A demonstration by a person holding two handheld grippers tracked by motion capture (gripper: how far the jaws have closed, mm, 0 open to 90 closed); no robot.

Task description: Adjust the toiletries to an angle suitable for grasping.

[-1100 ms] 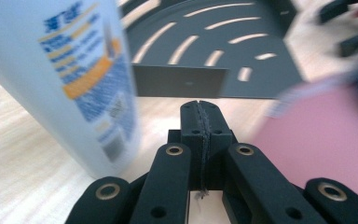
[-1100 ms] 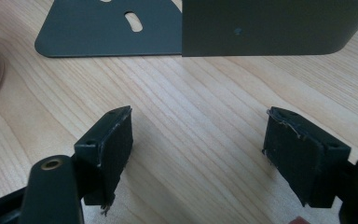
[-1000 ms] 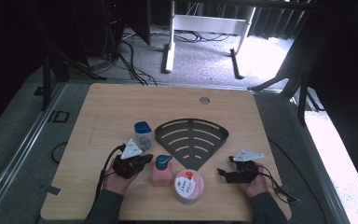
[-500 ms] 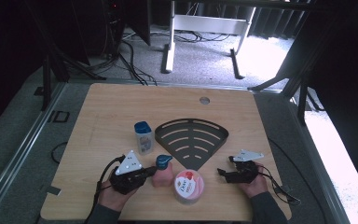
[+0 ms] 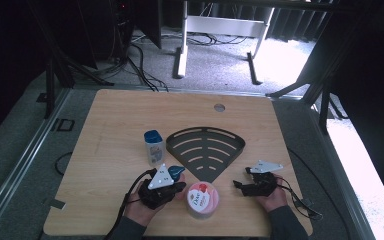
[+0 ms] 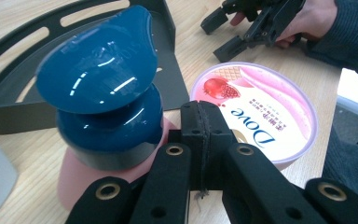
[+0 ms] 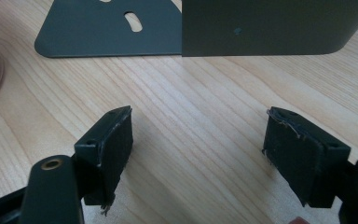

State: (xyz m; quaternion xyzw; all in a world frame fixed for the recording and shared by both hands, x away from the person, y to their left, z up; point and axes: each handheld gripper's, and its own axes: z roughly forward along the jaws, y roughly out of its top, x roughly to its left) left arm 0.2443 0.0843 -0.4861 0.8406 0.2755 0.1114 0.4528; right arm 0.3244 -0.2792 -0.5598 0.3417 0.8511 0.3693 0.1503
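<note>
A pink bottle with a glossy blue cap (image 6: 100, 93) stands at the front of the wooden table (image 5: 115, 120), its cap (image 5: 175, 171) peeking past my left gripper (image 5: 176, 187). That gripper (image 6: 200, 119) is shut with nothing between its jaws, its tips close beside the bottle's right side and just short of a pink Dove tub (image 6: 261, 116) (image 5: 203, 198). My right gripper (image 5: 240, 187) rests to the right of the tub. Its jaws (image 7: 200, 121) stand open over bare wood, facing the corner of a black fan-shaped slotted rack (image 7: 270, 28) (image 5: 205, 146).
A second, clear bottle with a blue cap (image 5: 153, 146) stands left of the rack. A round hole (image 5: 219, 107) sits near the table's far edge. The other hand and its gripper (image 6: 261, 21) lie beyond the tub. Cables trail off the front edge.
My left gripper has slid to the right, up against the pink bottle, and now covers its body from above. The right gripper and the tub have stayed put.
</note>
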